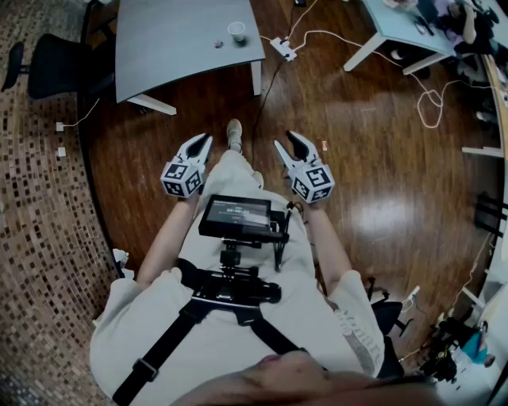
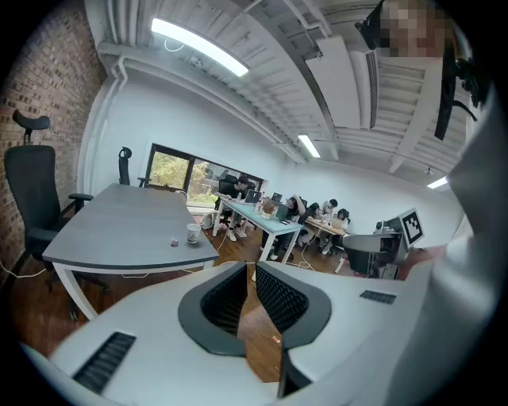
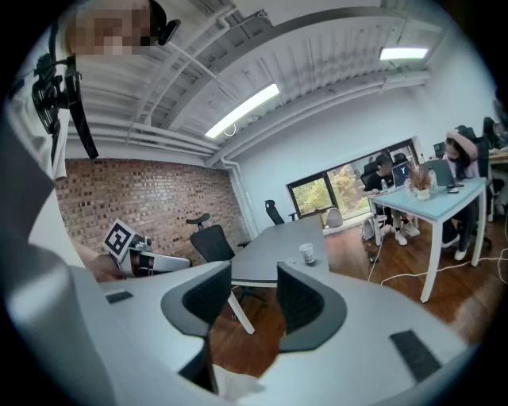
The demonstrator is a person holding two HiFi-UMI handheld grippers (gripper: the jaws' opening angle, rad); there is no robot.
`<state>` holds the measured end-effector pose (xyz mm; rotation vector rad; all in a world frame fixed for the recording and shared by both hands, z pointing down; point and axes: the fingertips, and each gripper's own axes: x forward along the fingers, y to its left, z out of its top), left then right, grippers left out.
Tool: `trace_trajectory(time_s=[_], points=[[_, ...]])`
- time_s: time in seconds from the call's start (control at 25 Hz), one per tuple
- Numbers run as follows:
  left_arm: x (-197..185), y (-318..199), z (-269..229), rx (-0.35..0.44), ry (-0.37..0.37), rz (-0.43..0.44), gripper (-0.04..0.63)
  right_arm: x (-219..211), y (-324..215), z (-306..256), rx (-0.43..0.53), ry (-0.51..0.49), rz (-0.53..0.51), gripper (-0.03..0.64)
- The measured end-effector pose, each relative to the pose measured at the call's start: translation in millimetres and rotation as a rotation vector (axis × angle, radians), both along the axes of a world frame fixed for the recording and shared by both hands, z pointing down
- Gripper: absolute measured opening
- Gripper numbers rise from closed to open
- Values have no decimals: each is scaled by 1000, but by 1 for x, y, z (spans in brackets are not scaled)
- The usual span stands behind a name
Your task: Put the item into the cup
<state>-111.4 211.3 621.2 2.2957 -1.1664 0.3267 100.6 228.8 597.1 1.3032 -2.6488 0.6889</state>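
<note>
A white paper cup (image 1: 236,32) stands on the grey table (image 1: 175,55) far ahead of me, with a small round item (image 1: 218,44) just left of it. In the left gripper view the cup (image 2: 193,233) and the item (image 2: 173,242) sit near the table's front corner. The right gripper view shows the cup (image 3: 307,253) as well. My left gripper (image 1: 200,143) hangs over the wooden floor, well short of the table. Its jaws (image 2: 252,273) stand a narrow gap apart with nothing between them. My right gripper (image 1: 286,141) is level with it, open wider (image 3: 254,273) and also holding nothing.
A black office chair (image 1: 48,63) stands left of the table. A power strip with cables (image 1: 283,47) lies on the floor to the table's right. A light blue desk (image 1: 397,24) is at the far right, and people sit at desks (image 2: 317,218) beyond it. A monitor on the chest rig (image 1: 236,216) sits below the grippers.
</note>
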Motion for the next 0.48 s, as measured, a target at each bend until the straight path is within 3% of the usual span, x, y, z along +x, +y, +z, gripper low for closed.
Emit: trace_trajectory(time_s=[0.2, 0.48], points=[[-1, -19, 6, -1, 10, 13, 35, -6, -13, 8, -3, 13, 2, 190], [-4, -103, 35, -71, -1, 38, 63, -15, -91, 13, 1, 39, 8, 190]])
